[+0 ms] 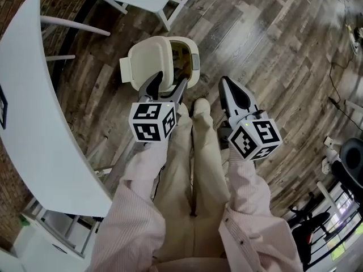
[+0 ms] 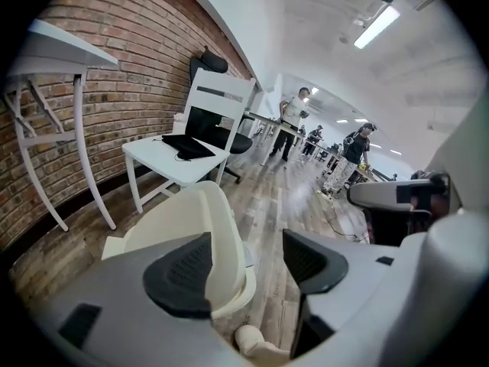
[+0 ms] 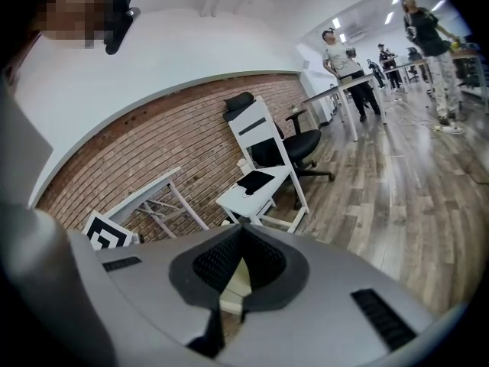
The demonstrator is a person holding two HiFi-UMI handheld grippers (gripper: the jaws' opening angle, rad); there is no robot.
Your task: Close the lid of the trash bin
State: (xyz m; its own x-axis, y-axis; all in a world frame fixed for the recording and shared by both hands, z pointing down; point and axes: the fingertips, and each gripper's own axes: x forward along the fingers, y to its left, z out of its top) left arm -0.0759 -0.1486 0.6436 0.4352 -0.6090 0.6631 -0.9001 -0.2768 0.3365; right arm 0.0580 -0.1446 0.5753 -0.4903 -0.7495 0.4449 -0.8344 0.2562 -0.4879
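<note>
Head view: found left gripper (image 1: 169, 84) spread wide, raised trash bin lid (image 1: 148, 58) just ahead; right gripper (image 1: 227, 84) closed, empty.

Your left gripper (image 1: 168, 84): grey shell, black pads (image 2: 182, 271) with fine grid texture. Your right gripper (image 1: 226, 83): same grey, same black pads. Marker cubes (image 1: 152, 122): white faces, black square patterns. Lid (image 1: 150, 59) just ahead of your left fingers: cream. Trash bin (image 1: 194, 63) rim: pale grey-white. Shoe (image 1: 199, 106) between your two fingertip pairs: cream. Your sleeves (image 1: 135, 208): pale pink, fine stripes. Trousers (image 1: 190, 174): beige. Floor (image 1: 272, 50): grey-brown planks. Wall (image 2: 122, 90) left of your left fingers: red brick.
</note>
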